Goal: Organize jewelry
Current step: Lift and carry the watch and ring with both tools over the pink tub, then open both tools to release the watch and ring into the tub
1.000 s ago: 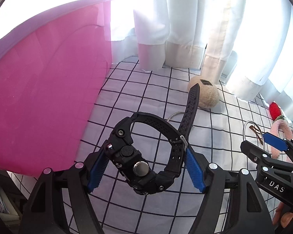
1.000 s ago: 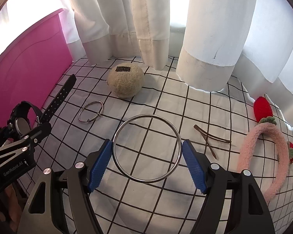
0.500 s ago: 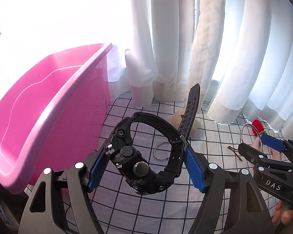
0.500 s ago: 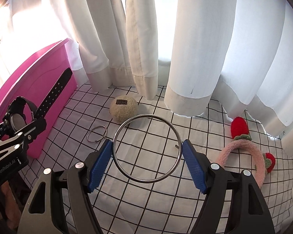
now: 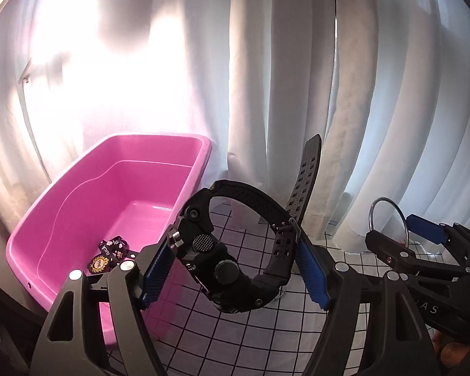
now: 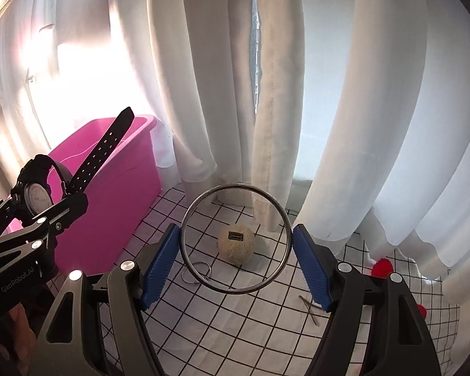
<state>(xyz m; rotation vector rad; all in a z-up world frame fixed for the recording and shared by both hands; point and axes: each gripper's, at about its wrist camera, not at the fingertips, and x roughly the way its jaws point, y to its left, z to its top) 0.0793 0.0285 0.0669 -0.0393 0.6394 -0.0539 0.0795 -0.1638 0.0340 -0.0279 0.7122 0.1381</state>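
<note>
My left gripper (image 5: 235, 269) is shut on a black sports watch (image 5: 235, 250), held in the air just right of a pink plastic tub (image 5: 109, 206). The watch strap sticks upward. Some dark jewelry pieces (image 5: 109, 253) lie on the tub's floor. My right gripper (image 6: 235, 263) is shut on a large silver bangle (image 6: 235, 239), held above the checked cloth. The left gripper with the watch (image 6: 40, 194) shows at the left of the right wrist view, in front of the tub (image 6: 116, 188). The right gripper with the bangle (image 5: 388, 216) shows at the right of the left wrist view.
On the checked cloth (image 6: 266, 329) lie a beige fuzzy ball (image 6: 236, 243), a small silver ring (image 6: 197, 272), a thin hairpin (image 6: 308, 305) and red plush pieces (image 6: 380, 268). White curtains (image 6: 266, 94) hang close behind.
Both grippers have risen well above the cloth with their loads. The left view now looks down into the pink tub, which earlier showed only its side wall.
</note>
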